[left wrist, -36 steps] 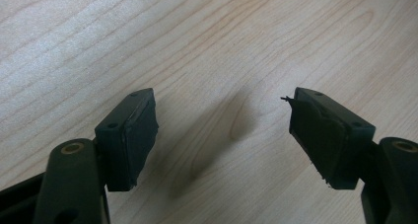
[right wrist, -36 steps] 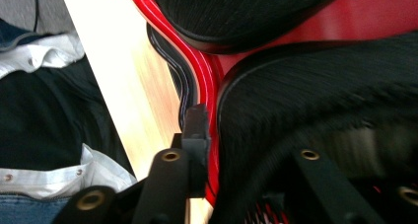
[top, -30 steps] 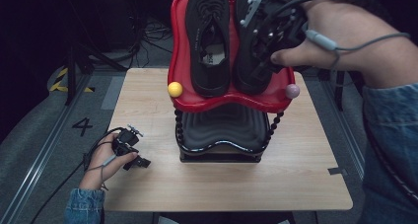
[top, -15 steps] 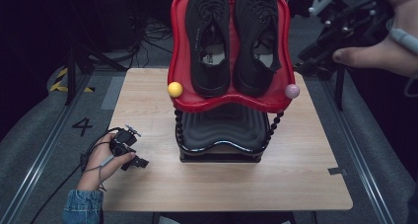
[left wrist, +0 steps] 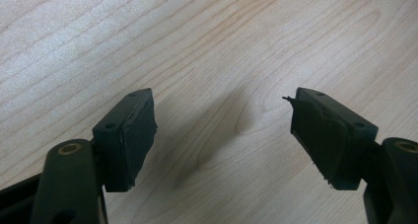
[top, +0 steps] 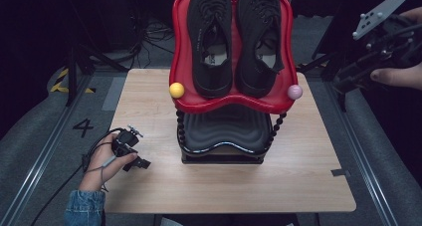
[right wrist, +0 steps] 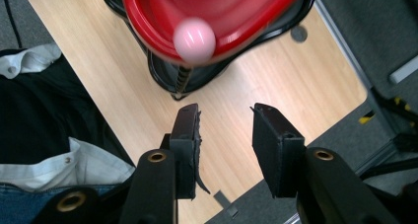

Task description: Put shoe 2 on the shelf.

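- Since a second ago, my right gripper (top: 348, 79) has swung off the pair of black lace-up shoes (top: 236, 37), which stay on the glossy red plastic rack's tilted top tray (top: 181, 61); its jaws have just been opening, nothing between them.
- High view: left gripper (top: 130, 151) rests parked on the pale wooden table (top: 308, 176), probably idle.
- Left gripper view: jaws apart, empty, over bare wood.
- Right gripper view: jaws apart, below the pink ball knob (right wrist: 194, 39).

The left gripper (left wrist: 224, 135) looks straight down on the pale wood-grain counter (left wrist: 207, 41). Its two black jaws rise from the bottom corners and stand wide apart with nothing between them, only bare wood and their soft shadow. The pads' rubber edges look worn and frayed, most plainly on the right-hand one.
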Demonstrator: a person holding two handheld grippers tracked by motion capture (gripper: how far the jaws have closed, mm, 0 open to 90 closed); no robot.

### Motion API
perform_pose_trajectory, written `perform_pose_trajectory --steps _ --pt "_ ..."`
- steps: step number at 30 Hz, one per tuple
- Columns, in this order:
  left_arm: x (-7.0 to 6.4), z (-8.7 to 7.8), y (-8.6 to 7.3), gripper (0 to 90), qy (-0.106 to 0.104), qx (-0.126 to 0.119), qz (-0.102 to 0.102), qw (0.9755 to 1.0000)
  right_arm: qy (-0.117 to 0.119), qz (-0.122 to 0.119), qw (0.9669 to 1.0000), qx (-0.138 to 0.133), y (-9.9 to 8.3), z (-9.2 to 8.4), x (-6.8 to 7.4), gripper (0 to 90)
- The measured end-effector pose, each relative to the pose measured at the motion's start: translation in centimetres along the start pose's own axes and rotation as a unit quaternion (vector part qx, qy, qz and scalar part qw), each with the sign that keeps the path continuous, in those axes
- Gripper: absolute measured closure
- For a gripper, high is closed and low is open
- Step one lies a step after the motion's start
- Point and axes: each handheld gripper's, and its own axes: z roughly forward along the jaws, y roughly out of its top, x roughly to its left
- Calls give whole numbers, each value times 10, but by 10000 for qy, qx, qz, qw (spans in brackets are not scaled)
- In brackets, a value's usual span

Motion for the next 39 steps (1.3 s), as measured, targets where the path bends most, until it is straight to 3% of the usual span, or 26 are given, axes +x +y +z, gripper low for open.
perform_pose_trajectory --steps 5,13,17,22,27,34,35,37,39 --pt "0 0 -1 260 -16 -20 -6 10000 81 202 9997 127 -21 21 -13 624" --pt "-1 -1 -4 257 206 -194 88 9996 246 472 9981 309 -54 69 -31 597" --pt "-2 -4 -8 245 463 -597 39 9971 346 585 9970 357 -71 99 -38 587" --pt "-2 -4 -10 242 469 -693 47 9965 507 700 9955 376 -92 139 -44 577" --pt "-2 -4 -12 222 320 -1080 -75 9936 606 796 9937 497 -109 175 -47 576" --pt "-5 -4 -15 222 270 -984 -207 9946 665 957 9922 433 -135 226 -46 550" --pt "-5 -4 -15 223 270 -984 -207 9946 665 957 9922 433 -135 226 -46 550" --pt "-4 -3 -15 235 248 -963 -261 9947 740 1015 9908 502 -148 250 -42 538" --pt "-4 -3 -15 238 270 -946 -247 9948 759 1042 9903 524 -151 255 -41 535"
